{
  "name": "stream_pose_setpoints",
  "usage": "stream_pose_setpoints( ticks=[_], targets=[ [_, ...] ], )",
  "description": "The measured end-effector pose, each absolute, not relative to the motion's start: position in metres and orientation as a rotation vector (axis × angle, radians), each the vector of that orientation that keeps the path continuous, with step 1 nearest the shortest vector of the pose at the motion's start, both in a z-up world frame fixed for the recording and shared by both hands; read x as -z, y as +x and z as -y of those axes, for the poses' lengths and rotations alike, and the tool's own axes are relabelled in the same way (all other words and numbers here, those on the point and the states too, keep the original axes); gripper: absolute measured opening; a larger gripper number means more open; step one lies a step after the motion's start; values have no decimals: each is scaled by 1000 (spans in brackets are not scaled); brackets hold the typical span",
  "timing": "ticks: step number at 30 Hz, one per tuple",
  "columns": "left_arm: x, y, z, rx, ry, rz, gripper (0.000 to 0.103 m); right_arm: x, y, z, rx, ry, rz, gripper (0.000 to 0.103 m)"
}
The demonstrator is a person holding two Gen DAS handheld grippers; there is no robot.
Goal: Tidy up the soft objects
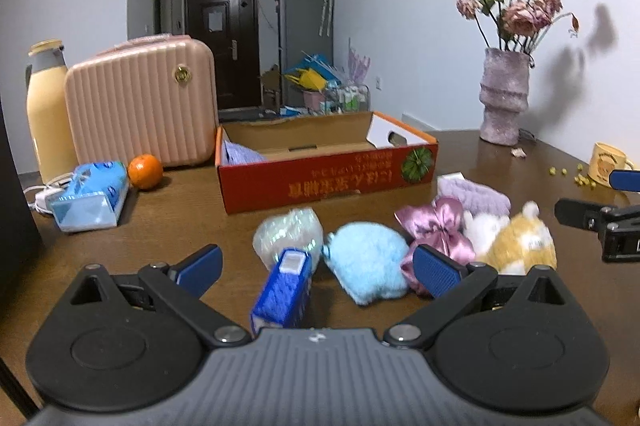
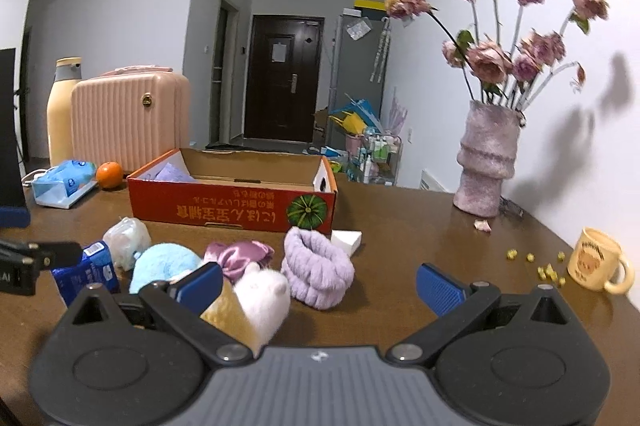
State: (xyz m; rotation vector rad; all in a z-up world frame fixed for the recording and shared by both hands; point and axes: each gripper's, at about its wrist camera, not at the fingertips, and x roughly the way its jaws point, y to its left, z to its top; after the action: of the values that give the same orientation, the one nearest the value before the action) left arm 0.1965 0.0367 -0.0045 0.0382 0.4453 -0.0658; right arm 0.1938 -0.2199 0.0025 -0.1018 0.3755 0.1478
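Observation:
A row of soft things lies on the brown table in front of the red cardboard box [image 1: 328,174] [image 2: 232,206]: a blue tissue pack [image 1: 284,286] [image 2: 86,274], a shiny pale pouch [image 1: 288,234] [image 2: 126,240], a fluffy light-blue piece [image 1: 366,266] [image 2: 164,264], a pink satin bow [image 1: 434,222] [image 2: 238,252], a yellow-and-white plush [image 1: 516,242] [image 2: 260,302] and a lilac headband [image 1: 476,196] [image 2: 318,272]. My left gripper [image 1: 316,268] is open above the tissue pack. My right gripper [image 2: 320,286] is open over the plush and headband; it also shows in the left wrist view [image 1: 600,222].
The box holds a pale lilac cloth [image 1: 240,152] in its left end. A pink case [image 1: 140,102], a cream bottle [image 1: 46,110], an orange [image 1: 145,171] and a blue wipes pack [image 1: 90,194] stand at the left. A vase of roses [image 2: 486,158] and a yellow mug [image 2: 598,260] stand at the right.

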Motion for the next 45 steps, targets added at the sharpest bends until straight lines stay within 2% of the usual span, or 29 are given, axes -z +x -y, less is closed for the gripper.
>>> stream_pose_setpoints(
  ticks=[16,26,45],
  targets=[
    [11,198,-53,83,-23,-495,103,-8,222,204,-171,12,-331,103],
    [12,199,-55,87,-35,-505,103,-35,248,182,-209,51,-233,103],
    [1,187,-48,116,-29,-498,103,-56,240,177,-171,-33,-264,103]
  ],
)
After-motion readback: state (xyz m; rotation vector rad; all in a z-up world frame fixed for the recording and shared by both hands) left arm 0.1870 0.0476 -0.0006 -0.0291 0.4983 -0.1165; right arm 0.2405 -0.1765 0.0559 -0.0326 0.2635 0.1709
